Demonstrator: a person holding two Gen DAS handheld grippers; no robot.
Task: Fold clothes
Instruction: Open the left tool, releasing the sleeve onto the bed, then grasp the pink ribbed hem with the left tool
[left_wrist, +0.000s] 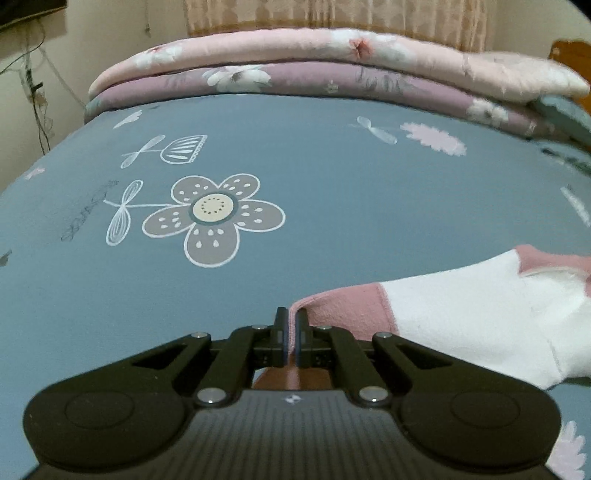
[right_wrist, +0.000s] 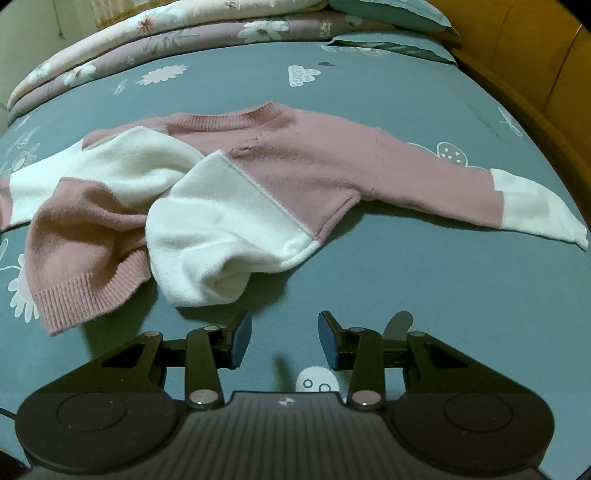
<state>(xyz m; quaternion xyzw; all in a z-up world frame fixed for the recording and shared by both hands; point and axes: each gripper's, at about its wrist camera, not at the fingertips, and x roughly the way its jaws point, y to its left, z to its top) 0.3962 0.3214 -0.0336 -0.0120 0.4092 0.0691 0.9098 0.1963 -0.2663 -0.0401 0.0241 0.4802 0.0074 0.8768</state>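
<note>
A pink and white knit sweater (right_wrist: 280, 166) lies spread on the blue bed sheet (right_wrist: 369, 280), its body bunched at the left and one sleeve stretched out to the right. My left gripper (left_wrist: 292, 326) is shut on the pink cuff of the other sleeve (left_wrist: 343, 306), whose white part trails off to the right above the sheet. My right gripper (right_wrist: 285, 334) hovers open just in front of the sweater's white lower corner (right_wrist: 207, 273), with nothing between its fingers.
Folded pink and mauve floral quilts (left_wrist: 295, 62) are stacked along the far side of the bed. Teal pillows (right_wrist: 391, 22) lie at the far right beside a wooden headboard (right_wrist: 535, 66). Cables hang on the wall at the left (left_wrist: 33, 85).
</note>
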